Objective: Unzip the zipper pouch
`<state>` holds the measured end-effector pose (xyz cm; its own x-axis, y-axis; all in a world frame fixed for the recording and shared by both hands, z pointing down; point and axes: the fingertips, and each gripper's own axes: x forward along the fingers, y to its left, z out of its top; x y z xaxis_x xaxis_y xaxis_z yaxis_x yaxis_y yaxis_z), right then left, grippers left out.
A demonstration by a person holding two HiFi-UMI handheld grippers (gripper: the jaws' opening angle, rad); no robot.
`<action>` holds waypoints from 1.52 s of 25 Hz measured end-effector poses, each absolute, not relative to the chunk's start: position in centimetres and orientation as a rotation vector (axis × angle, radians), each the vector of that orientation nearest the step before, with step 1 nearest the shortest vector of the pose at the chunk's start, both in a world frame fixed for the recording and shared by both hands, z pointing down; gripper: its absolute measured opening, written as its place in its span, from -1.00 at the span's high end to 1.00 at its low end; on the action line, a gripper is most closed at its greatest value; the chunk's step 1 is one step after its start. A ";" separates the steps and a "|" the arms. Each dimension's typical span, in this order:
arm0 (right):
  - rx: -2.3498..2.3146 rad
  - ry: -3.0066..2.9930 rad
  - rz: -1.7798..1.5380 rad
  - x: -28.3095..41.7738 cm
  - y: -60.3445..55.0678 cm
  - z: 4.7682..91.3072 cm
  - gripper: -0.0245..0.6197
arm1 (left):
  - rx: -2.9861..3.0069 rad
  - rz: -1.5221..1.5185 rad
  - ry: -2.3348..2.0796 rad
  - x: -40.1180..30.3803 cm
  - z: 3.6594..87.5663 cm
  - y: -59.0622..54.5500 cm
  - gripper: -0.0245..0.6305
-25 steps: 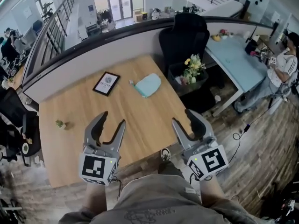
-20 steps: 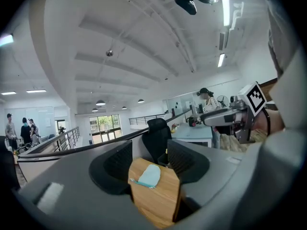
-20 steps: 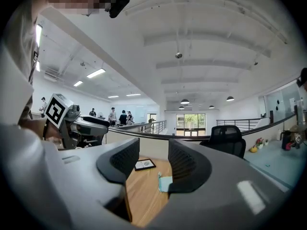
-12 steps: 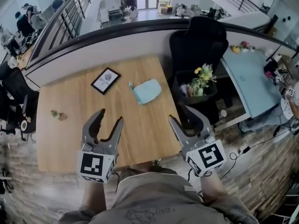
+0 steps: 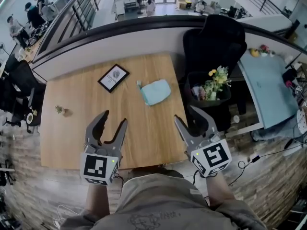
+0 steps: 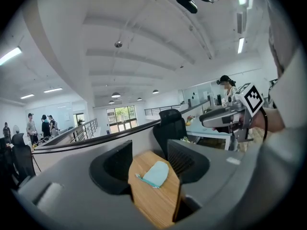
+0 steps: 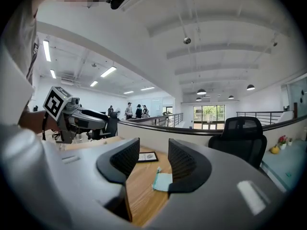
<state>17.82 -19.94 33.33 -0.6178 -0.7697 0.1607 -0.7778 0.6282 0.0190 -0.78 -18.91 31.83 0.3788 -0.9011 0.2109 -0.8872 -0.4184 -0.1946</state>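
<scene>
Pale-blue fabric zipper pouch (image 5: 156, 91) untouched on wooden table (image 5: 72, 138); only viewpoint shifted, left tool (image 5: 114, 119) and right tool (image 5: 186, 115) still near, jaws apart, empty, so reach not begun.

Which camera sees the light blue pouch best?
The head view: it shows the whole pouch from above. The left gripper view shows it small and low; in the right gripper view a jaw covers one edge.

- Your soft mint-green fabric zipper pouch (image 5: 156, 91) has a darker teal zipper edge.
- Your rectangular wooden table (image 5: 86, 128) shows pale honey grain.
- Your left gripper (image 5: 115, 117) and right gripper (image 5: 184, 113) are grey, with black-and-white square markers.
</scene>
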 end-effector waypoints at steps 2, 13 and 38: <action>1.286 -2.684 0.101 17.7 -20.3 34.1 0.40 | -2.574 -0.454 1.674 -1.1 32.3 -19.2 0.27; 1.177 -2.611 0.102 14.7 -23.5 37.5 0.39 | -2.664 -0.527 1.691 -3.2 36.4 -22.2 0.27; 0.951 -2.307 0.413 6.4 -34.9 61.2 0.39 | -2.870 -0.904 1.723 -7.6 55.0 -32.0 0.27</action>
<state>6.41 -34.91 61.18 -0.5615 -0.5297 0.6357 -0.7174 0.6945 -0.0549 -7.59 -31.96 55.02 0.3868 -0.7174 0.5795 -0.8844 -0.4665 0.0127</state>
